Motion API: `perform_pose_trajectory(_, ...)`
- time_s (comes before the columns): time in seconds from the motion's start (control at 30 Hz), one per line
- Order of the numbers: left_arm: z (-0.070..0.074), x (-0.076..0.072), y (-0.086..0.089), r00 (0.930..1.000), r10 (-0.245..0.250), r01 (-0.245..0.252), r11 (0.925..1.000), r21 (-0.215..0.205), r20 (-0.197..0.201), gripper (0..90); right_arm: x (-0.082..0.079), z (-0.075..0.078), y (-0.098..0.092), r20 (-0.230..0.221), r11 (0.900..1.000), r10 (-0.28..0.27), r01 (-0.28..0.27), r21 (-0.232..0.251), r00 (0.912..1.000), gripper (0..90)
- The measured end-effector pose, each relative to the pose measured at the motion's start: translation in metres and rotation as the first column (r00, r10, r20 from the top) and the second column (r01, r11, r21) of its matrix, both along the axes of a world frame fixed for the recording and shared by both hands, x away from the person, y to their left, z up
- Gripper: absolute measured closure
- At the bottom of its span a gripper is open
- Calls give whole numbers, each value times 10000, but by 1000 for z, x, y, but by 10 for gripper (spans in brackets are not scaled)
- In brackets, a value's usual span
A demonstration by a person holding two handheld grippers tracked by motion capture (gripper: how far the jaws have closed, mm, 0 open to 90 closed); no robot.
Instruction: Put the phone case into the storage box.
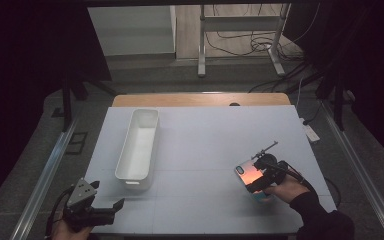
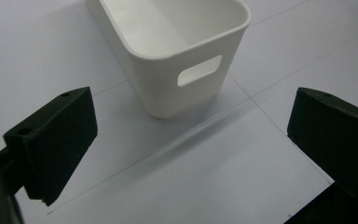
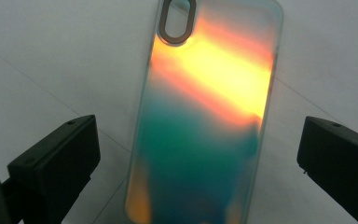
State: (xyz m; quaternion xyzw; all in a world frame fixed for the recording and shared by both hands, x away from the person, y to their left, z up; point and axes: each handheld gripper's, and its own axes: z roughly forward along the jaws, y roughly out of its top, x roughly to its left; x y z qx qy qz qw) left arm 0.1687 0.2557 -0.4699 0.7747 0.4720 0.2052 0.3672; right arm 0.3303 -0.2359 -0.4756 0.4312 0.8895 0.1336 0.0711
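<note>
The phone case (image 3: 205, 121) lies flat on the white table (image 1: 205, 150) at its right side, well apart from the white bin (image 1: 139, 150); the right gripper (image 3: 200, 154) hovers over it, jaws spread wide, case centred between the fingers (image 3: 56, 158) without contact. The left gripper (image 2: 191, 140) rests at the near left corner; its jaws stand apart, facing the bin's handle end.
</note>
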Motion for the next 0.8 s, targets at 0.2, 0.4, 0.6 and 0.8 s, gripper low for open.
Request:
perform_pose_trajectory(0.2, 0, 0, 0, 10000, 5, -5, 10000, -12, -1, 22, -1, -11, 0, -251, 10000, 75, -76, -32, 9997, 0)
perform_pose_trajectory(0.4, 0, 0, 0, 10000, 6, -6, 10000, -20, -1, 22, -3, -24, -1, -393, 9996, 76, -86, -259, 9992, 0)
perform_pose_trajectory(0.6, 0, 0, 0, 10000, -5, 5, 10000, 11, -2, 22, -3, -31, -2, -402, 9989, 77, -95, -455, 9992, 0)
perform_pose_trajectory(0.8, 0, 0, 0, 10000, -9, 9, 10000, 22, 2, 22, -4, -31, -1, -303, 9975, 227, -246, -655, 9993, 34)
